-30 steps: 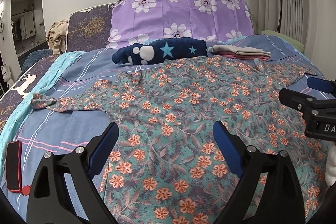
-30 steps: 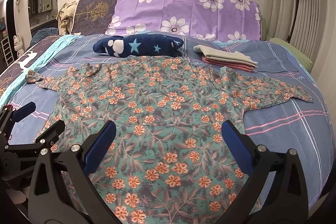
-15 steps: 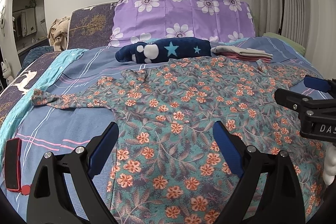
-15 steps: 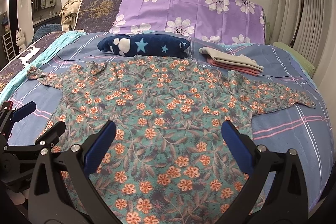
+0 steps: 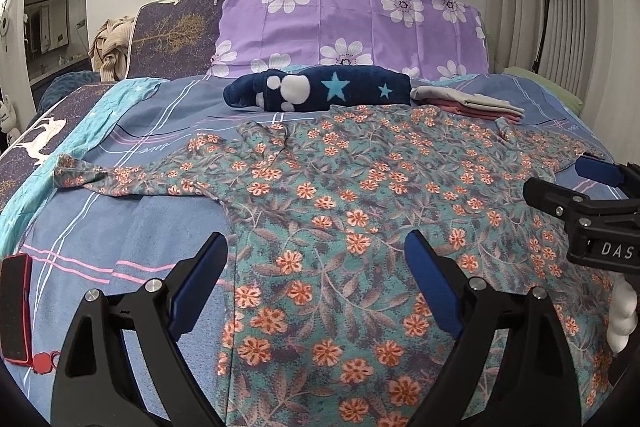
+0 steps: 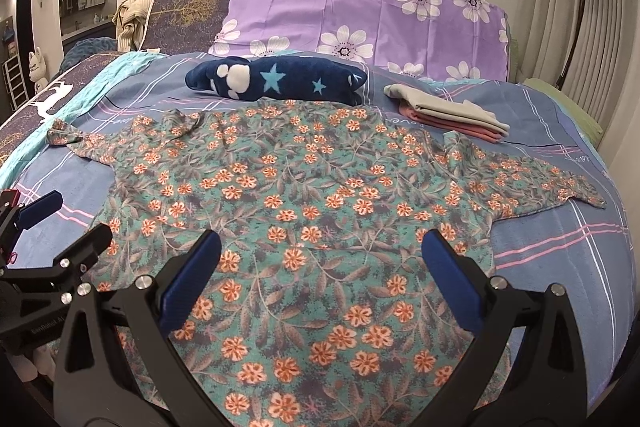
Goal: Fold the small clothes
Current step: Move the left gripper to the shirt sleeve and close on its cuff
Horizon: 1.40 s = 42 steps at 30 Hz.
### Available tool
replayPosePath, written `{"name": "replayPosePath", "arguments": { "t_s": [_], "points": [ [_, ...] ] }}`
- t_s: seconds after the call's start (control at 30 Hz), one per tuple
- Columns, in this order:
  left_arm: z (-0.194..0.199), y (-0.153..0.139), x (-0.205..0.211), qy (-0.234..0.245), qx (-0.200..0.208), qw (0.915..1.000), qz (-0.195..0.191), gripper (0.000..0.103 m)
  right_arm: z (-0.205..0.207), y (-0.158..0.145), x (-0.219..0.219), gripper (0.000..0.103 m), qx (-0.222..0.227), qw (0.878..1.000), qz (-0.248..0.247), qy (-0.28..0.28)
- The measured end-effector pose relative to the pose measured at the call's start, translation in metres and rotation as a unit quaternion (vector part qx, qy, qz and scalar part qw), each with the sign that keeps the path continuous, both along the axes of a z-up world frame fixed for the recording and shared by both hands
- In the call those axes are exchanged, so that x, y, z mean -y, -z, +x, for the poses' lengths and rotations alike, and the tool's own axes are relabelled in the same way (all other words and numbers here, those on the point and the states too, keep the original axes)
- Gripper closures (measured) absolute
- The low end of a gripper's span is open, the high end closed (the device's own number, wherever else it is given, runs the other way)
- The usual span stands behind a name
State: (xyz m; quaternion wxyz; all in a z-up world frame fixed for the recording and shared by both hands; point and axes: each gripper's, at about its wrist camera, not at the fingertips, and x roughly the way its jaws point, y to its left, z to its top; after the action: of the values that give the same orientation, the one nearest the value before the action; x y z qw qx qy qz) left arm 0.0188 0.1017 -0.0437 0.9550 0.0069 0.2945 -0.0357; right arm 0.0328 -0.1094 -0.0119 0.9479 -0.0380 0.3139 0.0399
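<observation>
We hold both tongs low at the bottom of their frames, the left gripper (image 5: 316, 275) and the right gripper (image 6: 320, 273) each with its blue pads spread wide apart and nothing between them, hovering over the lower part of the garment, likely so we can choose where to take hold. The bed (image 6: 560, 259), with its blue striped sheet, fills most of both views, and the floral shirt (image 6: 304, 187) lies flat across its middle, sleeves stretched out toward the left and right edges, which we judge leaves it ready for a first fold not yet begun. At the top of the frames the purple flowered pillow (image 5: 352, 27) leans against the headboard; below it the navy star blanket (image 5: 332, 89) lies rolled just beyond the shirt's collar edge, appearing to touch it. To the upper right of the shirt sits a folded stack of clothes (image 6: 448, 115), near the right sleeve and probably in our way if we swing that sleeve upward. The smallest thing, a red phone (image 5: 15, 307), lies at the lower left edge of the left view, well apart from the cloth.
</observation>
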Motion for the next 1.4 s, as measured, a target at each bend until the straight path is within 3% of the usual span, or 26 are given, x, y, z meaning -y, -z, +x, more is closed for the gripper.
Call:
{"name": "replayPosePath", "arguments": {
  "t_s": [0.27,0.37,0.43,0.53,0.63,0.97,1.17,1.3,1.4],
  "points": [
    [0.008,0.0,-0.017,-0.004,-0.008,0.9998,-0.018,0.017,0.007,0.004,-0.005,0.002,-0.004,1.0,-0.007,-0.007],
    [0.015,-0.001,-0.04,-0.016,-0.014,0.9989,-0.041,0.028,0.011,0.006,-0.001,0.002,-0.01,1.0,-0.009,0.001],
    [0.023,0.002,-0.064,-0.038,-0.028,0.9972,-0.057,0.042,0.014,0.007,0.003,0.002,-0.013,1.0,-0.009,0.007],
    [0.035,0.008,-0.111,-0.09,-0.048,0.9904,-0.093,0.05,0.018,0.008,0.006,0.002,-0.015,1.0,-0.012,0.012],
    [0.041,0.015,-0.151,-0.143,-0.057,0.9836,-0.094,0.051,0.021,0.011,0.009,0.002,-0.019,1.0,-0.014,0.016],
    [0.064,0.022,-0.261,-0.235,-0.071,0.9568,-0.156,0.051,0.035,0.023,0.012,0.002,-0.038,0.999,-0.023,0.024],
    [0.098,0.023,-0.312,-0.269,-0.078,0.9298,-0.238,0.051,0.046,0.026,0.016,0.002,-0.045,0.998,-0.032,0.037],
    [0.131,0.026,-0.347,-0.303,-0.081,0.8932,-0.322,0.051,0.051,0.03,0.018,0.002,-0.05,0.997,-0.035,0.045],
    [0.156,0.031,-0.37,-0.356,-0.089,0.8675,-0.336,0.051,0.056,0.035,0.02,0.002,-0.058,0.996,-0.038,0.05]
  ]
}}
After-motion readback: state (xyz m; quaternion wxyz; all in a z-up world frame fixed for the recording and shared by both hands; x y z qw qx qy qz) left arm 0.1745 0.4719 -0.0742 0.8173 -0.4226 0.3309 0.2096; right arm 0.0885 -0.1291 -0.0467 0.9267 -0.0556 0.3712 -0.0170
